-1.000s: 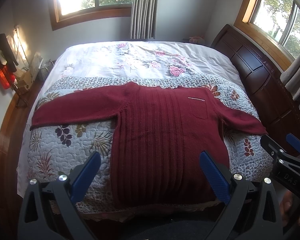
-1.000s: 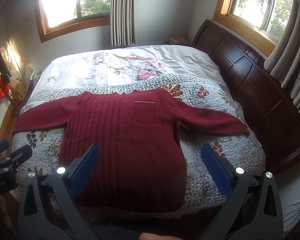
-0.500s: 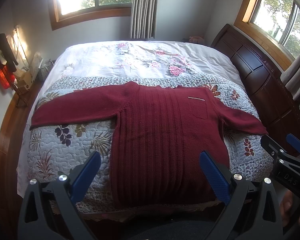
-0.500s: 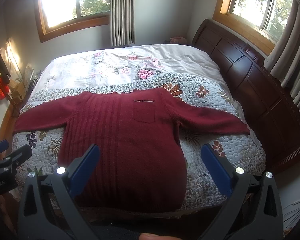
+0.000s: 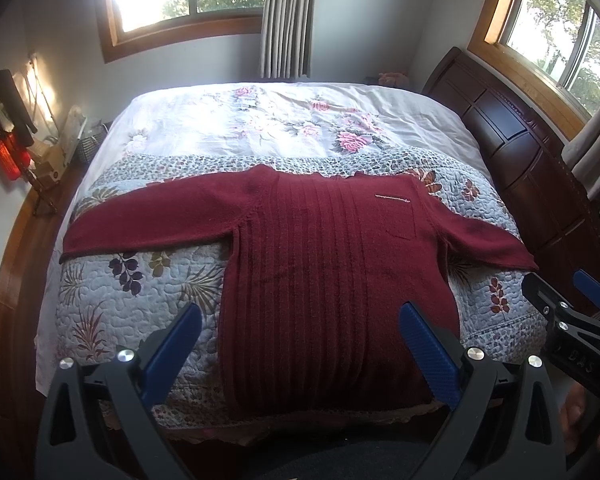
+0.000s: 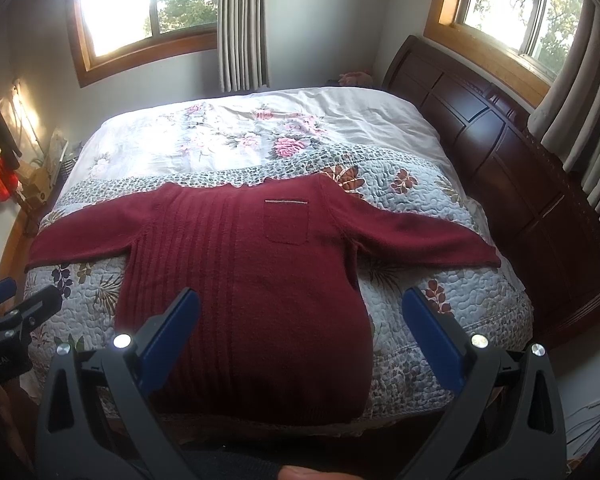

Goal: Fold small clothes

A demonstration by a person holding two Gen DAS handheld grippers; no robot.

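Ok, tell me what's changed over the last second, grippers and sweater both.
Nothing visibly changed. The red sweater still lies flat on the quilt with both sleeves spread, and the left gripper and right gripper still hover open near its hem, holding nothing.

The sweater's (image 5: 332, 280) hem is partly masked by the left gripper's (image 5: 300, 344) fingers; the right gripper (image 5: 572, 320) is cut off by the left view's edge; lettering on it cannot be read; clutter (image 5: 16, 148) beside the bed (image 5: 140, 292) is blurred; a hand (image 6: 300, 473) is clipped at the right view's bottom edge.
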